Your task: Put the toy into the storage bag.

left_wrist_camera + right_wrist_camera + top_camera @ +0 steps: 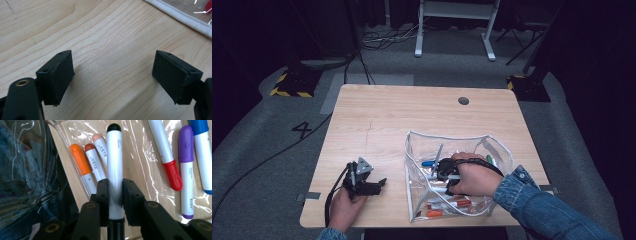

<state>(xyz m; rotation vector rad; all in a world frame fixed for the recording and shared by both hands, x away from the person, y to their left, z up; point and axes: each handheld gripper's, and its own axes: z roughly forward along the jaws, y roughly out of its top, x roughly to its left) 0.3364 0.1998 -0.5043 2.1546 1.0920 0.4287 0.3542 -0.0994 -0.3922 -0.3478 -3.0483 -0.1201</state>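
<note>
- High view: left gripper (379, 183) rests on the surface (377, 120), jaws spread, empty.
- Right gripper (115, 195), inside the clear pouch (497, 148), pinches the black-capped marker (114, 165) mid-barrel: light, rigid, smooth plastic, probably slippery; a grip across the barrel suits it.

My right gripper (443, 172) is down inside the clear pouch (494, 145), hemmed in by its upright walls on the left and far sides. Markers (95, 163) crowd the pouch floor around my jaws, leaving little bare bottom. Outside, the table (412, 112) lies open across its far half and left side, where my left gripper (382, 182) has free wood ahead.
</note>
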